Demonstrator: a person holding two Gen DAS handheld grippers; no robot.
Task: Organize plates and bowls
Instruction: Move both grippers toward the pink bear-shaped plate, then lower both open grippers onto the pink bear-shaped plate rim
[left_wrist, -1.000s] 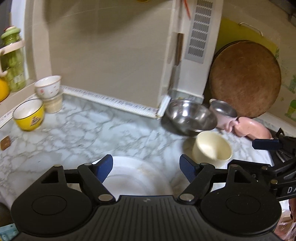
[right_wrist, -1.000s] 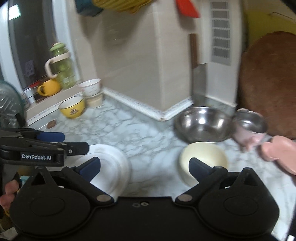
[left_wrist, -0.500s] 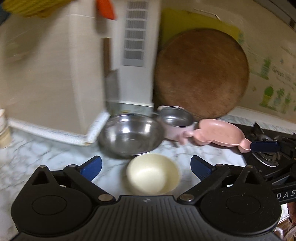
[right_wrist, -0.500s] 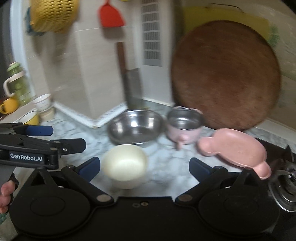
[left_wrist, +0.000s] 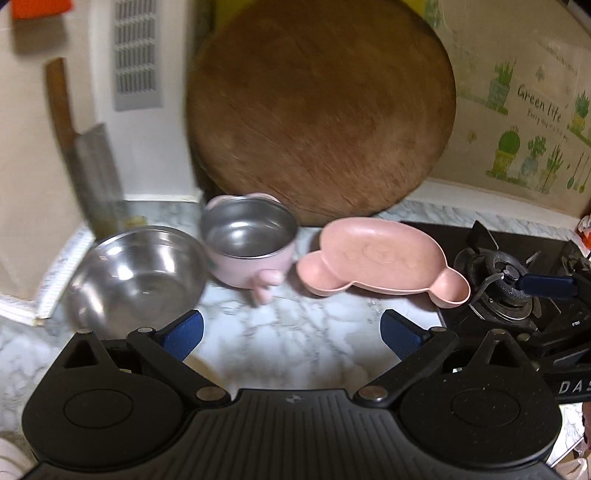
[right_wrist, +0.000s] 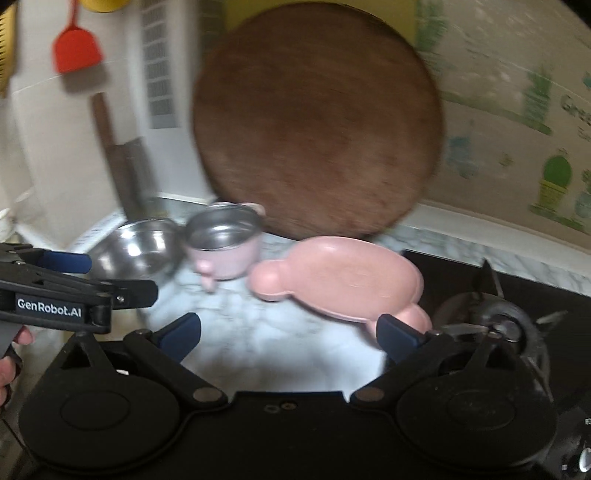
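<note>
Both grippers' jaws gape wide and empty, left gripper (left_wrist: 291, 334) having just opened, over the bear-shaped pink plate (left_wrist: 380, 267) on the bench (left_wrist: 295, 332).

A white marble table (left_wrist: 295, 332) meets cream walls (left_wrist: 29, 184); a plant picture (left_wrist: 524, 122), maybe a sticker, at two o'clock.
</note>
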